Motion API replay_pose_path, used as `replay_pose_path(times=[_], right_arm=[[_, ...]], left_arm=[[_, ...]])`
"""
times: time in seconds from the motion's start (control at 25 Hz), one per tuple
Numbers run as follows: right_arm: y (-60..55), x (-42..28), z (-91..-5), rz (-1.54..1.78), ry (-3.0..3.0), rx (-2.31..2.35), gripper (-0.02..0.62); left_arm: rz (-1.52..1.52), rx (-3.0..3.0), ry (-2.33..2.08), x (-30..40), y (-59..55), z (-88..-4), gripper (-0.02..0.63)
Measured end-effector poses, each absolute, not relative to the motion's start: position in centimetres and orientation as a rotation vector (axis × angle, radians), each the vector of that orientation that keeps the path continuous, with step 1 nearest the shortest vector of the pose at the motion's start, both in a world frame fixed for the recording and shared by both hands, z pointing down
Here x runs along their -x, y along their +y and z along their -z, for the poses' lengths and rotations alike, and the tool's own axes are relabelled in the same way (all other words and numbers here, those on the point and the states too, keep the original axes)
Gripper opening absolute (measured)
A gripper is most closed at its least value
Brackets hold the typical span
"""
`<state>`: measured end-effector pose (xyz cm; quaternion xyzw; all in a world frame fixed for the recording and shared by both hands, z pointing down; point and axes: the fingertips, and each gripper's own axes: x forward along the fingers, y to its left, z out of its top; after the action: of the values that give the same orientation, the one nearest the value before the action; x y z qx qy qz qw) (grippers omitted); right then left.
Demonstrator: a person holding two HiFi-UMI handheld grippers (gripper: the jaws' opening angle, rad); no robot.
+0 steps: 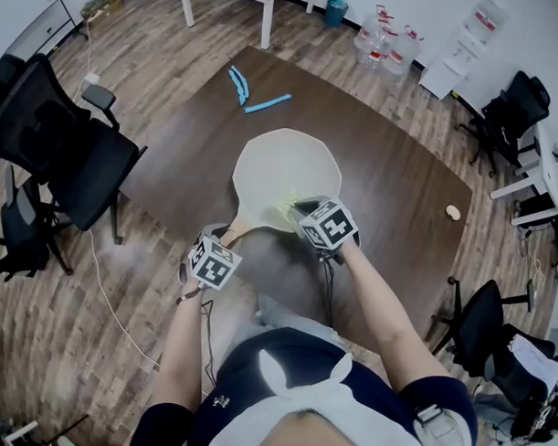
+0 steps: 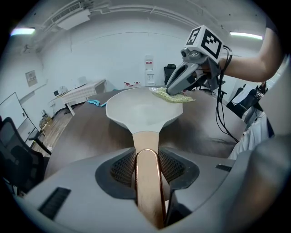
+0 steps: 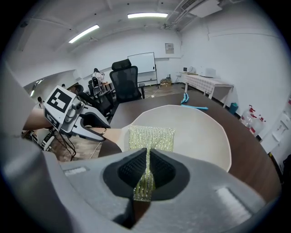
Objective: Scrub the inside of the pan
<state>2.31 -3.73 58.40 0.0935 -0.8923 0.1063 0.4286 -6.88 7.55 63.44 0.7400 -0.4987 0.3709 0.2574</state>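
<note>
A cream pan (image 1: 285,167) lies flat on the dark table (image 1: 399,194), with its copper-brown handle (image 1: 235,230) pointing toward me. My left gripper (image 1: 227,241) is shut on that handle (image 2: 148,159); both pads lie against its sides. The right gripper (image 1: 295,210) is shut on a yellow-green scrubbing cloth (image 3: 151,139). It holds the cloth low over the near edge of the pan bowl (image 3: 191,132). In the left gripper view the cloth (image 2: 173,96) rests at the pan's right rim under the right gripper (image 2: 175,91).
Blue tools (image 1: 251,93) lie on the table beyond the pan. A small round object (image 1: 453,212) sits near the table's right edge. Black office chairs (image 1: 62,155) stand to the left and more at the right (image 1: 486,325). Water bottles (image 1: 386,38) stand at the far wall.
</note>
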Motion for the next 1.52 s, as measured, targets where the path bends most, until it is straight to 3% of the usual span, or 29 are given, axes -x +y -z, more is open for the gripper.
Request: replay_pose_path(times=[0.88,1.52], right_arm=[[-5.9,1.2,-64.7,-0.492,-1.922,0.218,0.021],[-5.5,2.3,-67.4,-0.688,-1.816,0.111,0.023]], left_arm=[[-1.069,-2.073,-1.262,8.7,5.1,-63.6,0.160],[-1.128,-2.202,-1.044,12.6,3.7,-64.1,0.160]])
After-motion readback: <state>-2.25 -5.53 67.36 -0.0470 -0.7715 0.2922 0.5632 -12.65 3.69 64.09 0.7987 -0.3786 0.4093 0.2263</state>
